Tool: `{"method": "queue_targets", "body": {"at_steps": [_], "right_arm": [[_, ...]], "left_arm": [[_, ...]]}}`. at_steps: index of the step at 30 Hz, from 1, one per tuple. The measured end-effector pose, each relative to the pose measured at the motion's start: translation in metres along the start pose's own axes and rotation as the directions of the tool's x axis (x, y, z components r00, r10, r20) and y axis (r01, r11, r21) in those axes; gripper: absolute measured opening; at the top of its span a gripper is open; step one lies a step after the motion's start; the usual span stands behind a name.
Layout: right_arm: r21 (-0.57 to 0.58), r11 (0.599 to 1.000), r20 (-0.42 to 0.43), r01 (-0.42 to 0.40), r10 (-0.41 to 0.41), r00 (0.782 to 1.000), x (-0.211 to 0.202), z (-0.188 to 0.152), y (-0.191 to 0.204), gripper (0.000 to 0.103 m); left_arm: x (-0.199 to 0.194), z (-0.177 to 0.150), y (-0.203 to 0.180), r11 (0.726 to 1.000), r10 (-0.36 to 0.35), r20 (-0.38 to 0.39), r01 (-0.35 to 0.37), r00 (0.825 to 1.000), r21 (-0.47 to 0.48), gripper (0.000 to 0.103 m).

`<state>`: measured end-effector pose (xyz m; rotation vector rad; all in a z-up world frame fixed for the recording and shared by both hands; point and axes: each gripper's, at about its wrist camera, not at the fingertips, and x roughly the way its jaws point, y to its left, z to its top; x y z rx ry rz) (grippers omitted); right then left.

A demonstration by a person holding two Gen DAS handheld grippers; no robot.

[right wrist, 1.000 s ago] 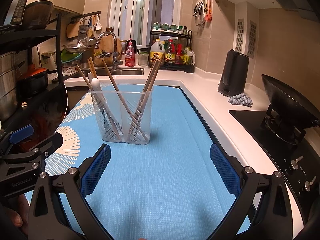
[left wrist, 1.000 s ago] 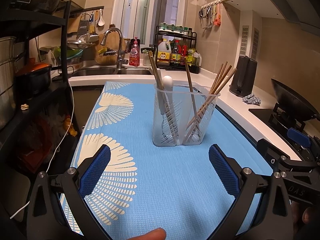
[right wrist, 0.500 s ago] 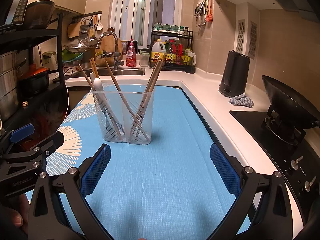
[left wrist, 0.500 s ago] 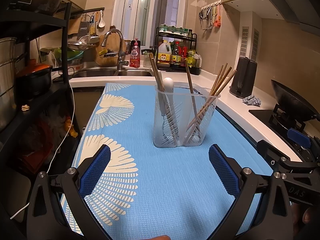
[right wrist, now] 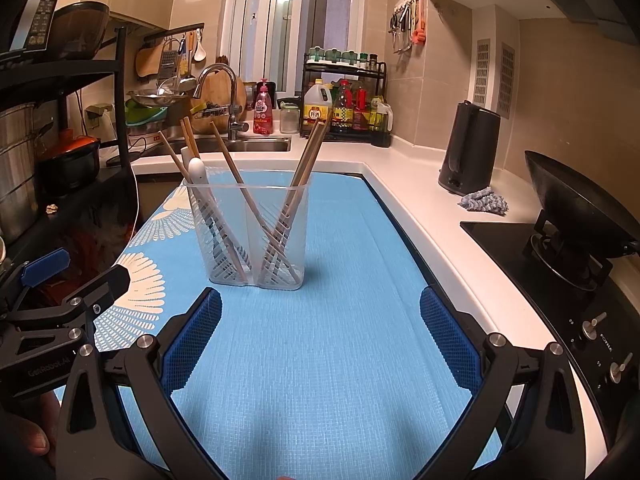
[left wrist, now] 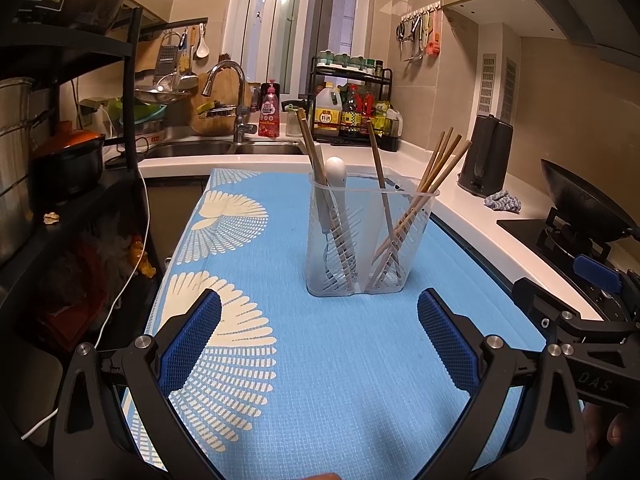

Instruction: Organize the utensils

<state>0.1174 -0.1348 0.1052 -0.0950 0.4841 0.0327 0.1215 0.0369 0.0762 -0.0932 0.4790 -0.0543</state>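
Observation:
A clear plastic utensil holder point(left wrist: 366, 240) stands upright on the blue mat point(left wrist: 320, 380), also in the right wrist view point(right wrist: 250, 236). Its two compartments hold wooden chopsticks point(left wrist: 434, 172) point(right wrist: 310, 152) and a white spoon point(left wrist: 335, 172) point(right wrist: 199, 174). My left gripper point(left wrist: 319, 328) is open and empty, a short way in front of the holder. My right gripper point(right wrist: 320, 330) is open and empty, in front of and slightly right of the holder. Each gripper's body shows at the edge of the other's view.
A sink and faucet point(left wrist: 228, 96), condiment rack point(left wrist: 352, 108), black kettle point(left wrist: 484, 156) and grey cloth point(left wrist: 502, 202) sit at the back and right. A wok on the stove point(right wrist: 572, 208) stands right. A black shelf rack with pots point(left wrist: 68, 160) stands left.
Both grippers have drawn back slightly from the holder and stay open. The holder and utensils have not moved.

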Motion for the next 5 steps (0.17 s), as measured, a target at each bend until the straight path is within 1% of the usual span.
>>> {"method": "queue_targets", "body": {"at_steps": [5], "right_arm": [[-0.002, 1.000, -0.003, -0.003, 0.003, 1.000, -0.0003, 0.0007, 0.0007, 0.098]], "left_arm": [[0.0021, -0.0001, 0.0021, 1.000, 0.005, -0.012, -0.005, 1.000, -0.008, 0.095]]}}
